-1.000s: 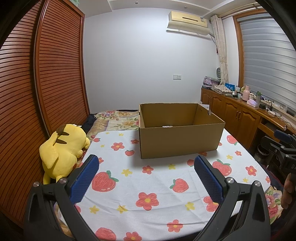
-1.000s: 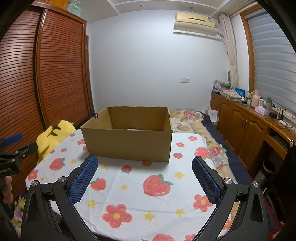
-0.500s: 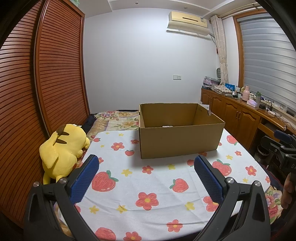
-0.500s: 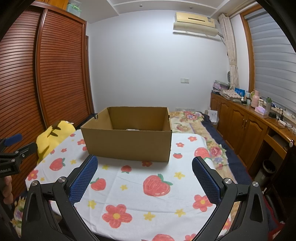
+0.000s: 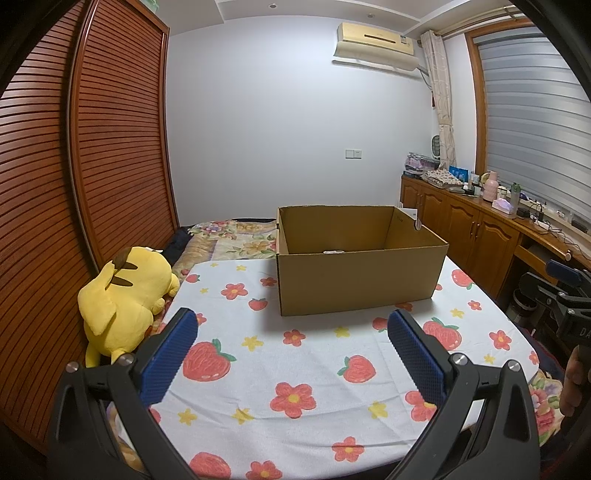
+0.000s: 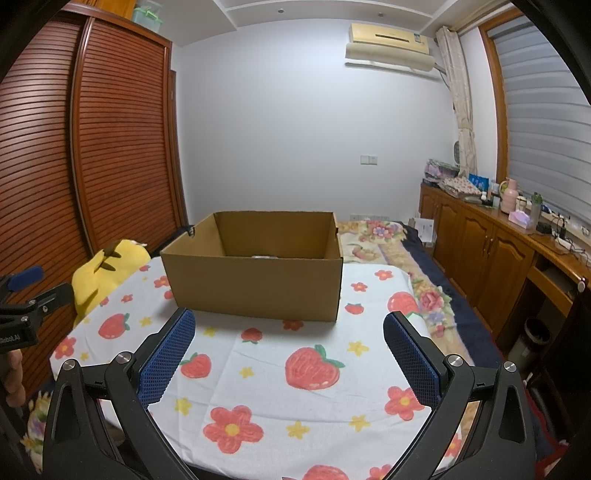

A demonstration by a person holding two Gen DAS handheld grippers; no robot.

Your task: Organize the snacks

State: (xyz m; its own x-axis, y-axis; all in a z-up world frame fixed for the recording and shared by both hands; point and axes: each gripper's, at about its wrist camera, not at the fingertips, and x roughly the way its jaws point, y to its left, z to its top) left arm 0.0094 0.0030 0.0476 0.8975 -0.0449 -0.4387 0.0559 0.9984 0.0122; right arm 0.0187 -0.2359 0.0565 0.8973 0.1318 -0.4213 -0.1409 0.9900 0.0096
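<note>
Room: plain white back wall (image 5: 280,122) with a light switch plate (image 5: 353,153). Wall-mounted air conditioner (image 5: 375,46) sits high near the right corner, beside a patterned curtain (image 5: 441,107). Window blinds (image 5: 532,129) are lowered along the right side. Louvered wooden wardrobe doors (image 5: 110,147) fill the left side. Wooden cabinets (image 6: 480,243) run under the window, with a cluttered countertop. Recessed ceiling light (image 6: 280,10) overhead. Floral bedding (image 6: 391,240) lies behind the table.

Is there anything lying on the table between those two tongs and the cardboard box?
Nothing visible. Only bare tablecloth lies between the left tongs, the right tongs and the box. Both tongs are open and hold nothing.
</note>
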